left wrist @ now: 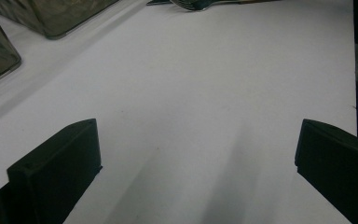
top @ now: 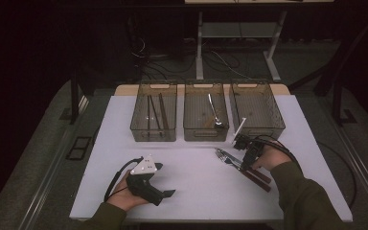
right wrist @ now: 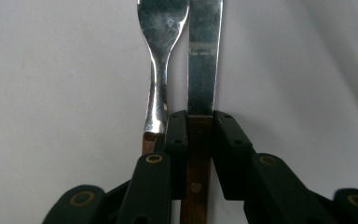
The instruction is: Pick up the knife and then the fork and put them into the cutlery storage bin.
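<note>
Right tool point(right wrist: 200, 140) around knife handle point(right wrist: 196, 177)

The right tongs point(right wrist: 200, 140) clasp the knife's point(right wrist: 204, 60) wooden handle; a fork point(right wrist: 161, 56) lies just beside it on the desk point(right wrist: 51, 93).

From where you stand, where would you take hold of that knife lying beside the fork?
By its wooden handle, just behind the blade, coming from above with one pad on each long side. The knife lies flat and narrow, and the fork lies right alongside, so one pad must slip between them. The right tongs already grip there.
</note>
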The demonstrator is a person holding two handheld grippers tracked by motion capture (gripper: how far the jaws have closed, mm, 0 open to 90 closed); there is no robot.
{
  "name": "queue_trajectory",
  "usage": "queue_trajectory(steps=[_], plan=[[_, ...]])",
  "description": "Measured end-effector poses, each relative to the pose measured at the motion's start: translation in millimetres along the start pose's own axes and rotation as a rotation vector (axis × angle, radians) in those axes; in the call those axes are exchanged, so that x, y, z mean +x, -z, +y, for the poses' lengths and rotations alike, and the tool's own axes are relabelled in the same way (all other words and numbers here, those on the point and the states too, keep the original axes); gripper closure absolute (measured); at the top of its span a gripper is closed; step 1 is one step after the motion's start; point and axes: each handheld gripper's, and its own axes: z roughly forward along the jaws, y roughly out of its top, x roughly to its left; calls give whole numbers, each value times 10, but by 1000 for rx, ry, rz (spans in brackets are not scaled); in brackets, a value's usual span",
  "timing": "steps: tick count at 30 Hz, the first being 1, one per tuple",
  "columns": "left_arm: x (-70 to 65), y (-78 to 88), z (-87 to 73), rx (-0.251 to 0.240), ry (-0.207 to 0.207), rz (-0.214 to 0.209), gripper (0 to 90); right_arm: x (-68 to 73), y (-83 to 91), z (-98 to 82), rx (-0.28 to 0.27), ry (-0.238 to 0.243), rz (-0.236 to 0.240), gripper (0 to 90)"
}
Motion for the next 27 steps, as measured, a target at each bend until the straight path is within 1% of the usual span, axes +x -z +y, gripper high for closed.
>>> queue_trajectory(steps=[2, 3, 4, 7, 9, 11, 12, 16, 20, 22, 24, 27], plan=[[0, 2, -1, -1, 1, 1, 0, 20, 0, 25, 18, -6, -12, 768], [2, 2, -1, -1, 2, 1, 0, 29, 2, 25, 16, -6, -6, 768], [2, 1, -1, -1, 3, 1, 0, 31, 3, 20, 13, -4, -12, 769], [3, 2, 1, -1, -1, 1, 0, 5, 8, -25, -16, 5, -6, 769], [5, 3, 1, -3, -1, 1, 0, -12, 15, -67, -39, -1, 2, 770], [7, 0, 1, -2, 2, 3, 0, -23, 42, -118, -70, -11, 4, 769], [8, 0, 2, -2, 1, 3, 0, -32, 56, -147, -93, -11, 13, 770], [7, 4, 0, -7, 5, 5, 0, -57, 102, -267, -153, -20, -1, 770], [11, 2, -1, -7, 5, 6, 0, -82, 135, -399, -242, -36, 23, 769], [12, 0, 0, -7, 4, 5, 0, -104, 147, -456, -279, -40, 28, 770], [12, 0, -1, -6, 5, 6, 0, -117, 175, -500, -304, -34, 16, 770], [15, 6, -1, -6, 8, 9, 0, -137, 191, -554, -345, -29, 41, 770]])
